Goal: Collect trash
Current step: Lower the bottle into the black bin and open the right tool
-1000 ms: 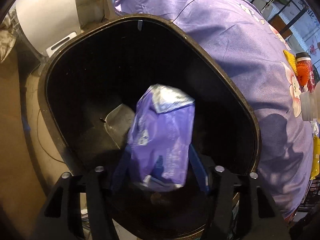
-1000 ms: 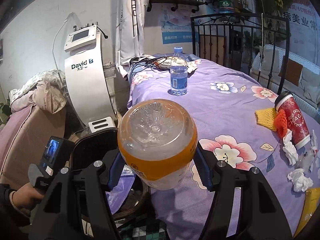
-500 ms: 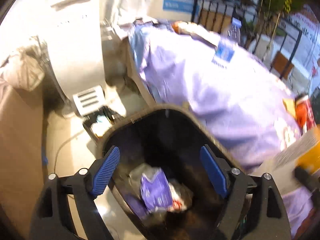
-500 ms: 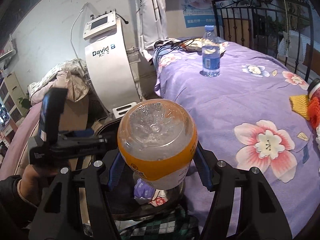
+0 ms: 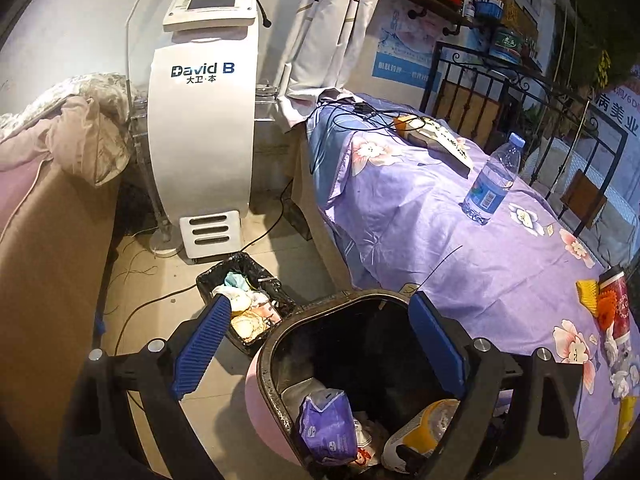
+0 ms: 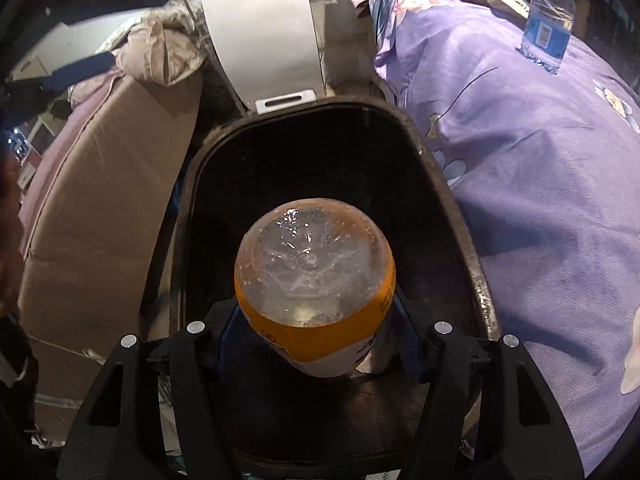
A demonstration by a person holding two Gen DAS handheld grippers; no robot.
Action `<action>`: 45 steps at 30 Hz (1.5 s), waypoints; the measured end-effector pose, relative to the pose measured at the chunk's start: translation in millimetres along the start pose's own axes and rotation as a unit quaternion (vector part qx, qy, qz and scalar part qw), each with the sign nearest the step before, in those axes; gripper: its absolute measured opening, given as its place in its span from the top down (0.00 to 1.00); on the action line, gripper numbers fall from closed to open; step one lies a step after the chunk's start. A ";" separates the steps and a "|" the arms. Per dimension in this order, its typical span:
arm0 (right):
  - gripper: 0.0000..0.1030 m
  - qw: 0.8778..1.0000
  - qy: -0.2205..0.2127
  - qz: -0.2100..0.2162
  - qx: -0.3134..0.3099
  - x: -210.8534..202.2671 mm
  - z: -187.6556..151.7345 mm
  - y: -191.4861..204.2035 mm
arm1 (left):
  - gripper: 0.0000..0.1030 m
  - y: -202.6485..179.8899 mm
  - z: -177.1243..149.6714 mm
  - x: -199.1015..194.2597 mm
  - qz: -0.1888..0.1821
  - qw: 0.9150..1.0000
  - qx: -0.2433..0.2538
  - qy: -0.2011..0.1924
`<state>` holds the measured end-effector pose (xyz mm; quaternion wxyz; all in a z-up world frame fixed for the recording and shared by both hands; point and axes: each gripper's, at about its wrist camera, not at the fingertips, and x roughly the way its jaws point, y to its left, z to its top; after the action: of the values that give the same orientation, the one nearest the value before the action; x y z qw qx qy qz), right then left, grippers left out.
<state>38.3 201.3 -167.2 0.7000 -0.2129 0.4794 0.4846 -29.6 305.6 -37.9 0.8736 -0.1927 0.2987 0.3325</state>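
The orange-labelled bottle (image 6: 314,288) hides the right gripper's pads and the bin (image 6: 476,280) floor behind it. The bottle's neck is out of sight. Small white scraps (image 5: 620,364) at the bedspread's far right edge are cut off, unidentifiable

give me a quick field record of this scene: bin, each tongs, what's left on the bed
bin: dark bin beside the bed, open, holds a purple packet and other scraps
left tongs: above the bin, jaws opening, nothing between them
right tongs: shut on an orange-label bottle, over the bin's mouth
bed: water bottle upright, red cup, yellow net, crumpled tissues
second bin: small lined bin on the floor, full
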 end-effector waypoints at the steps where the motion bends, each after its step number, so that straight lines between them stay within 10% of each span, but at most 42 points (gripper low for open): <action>1: 0.39 1.000 0.009 -0.003 -0.002 5.2 0.7 0.9 | 0.14 1.9 -1.2 -0.5 0.002 1.000 -0.001 0.001; 13: 0.39 0.997 0.075 -0.023 -0.010 31.4 -6.6 -3.2 | 0.14 -3.9 -7.4 5.9 -0.014 1.000 0.001 0.014; 16: 0.24 0.998 0.068 -0.016 0.001 25.7 -6.6 -6.1 | 0.14 -6.4 -8.0 7.5 -0.018 1.000 0.005 0.019; 23: 0.23 0.999 0.004 0.030 0.021 -9.8 -19.4 -11.2 | 0.13 -12.4 -8.0 9.4 -0.021 1.000 0.008 0.022; 45: 0.21 0.959 -0.226 -0.095 0.139 -175.6 -87.2 -100.5 | 0.11 -151.9 -28.5 11.7 -0.142 0.979 0.137 0.039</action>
<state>74.1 7.3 -69.1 0.8557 -0.0432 0.3492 0.3794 72.0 188.8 -45.9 0.9179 -0.1241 0.3445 0.1528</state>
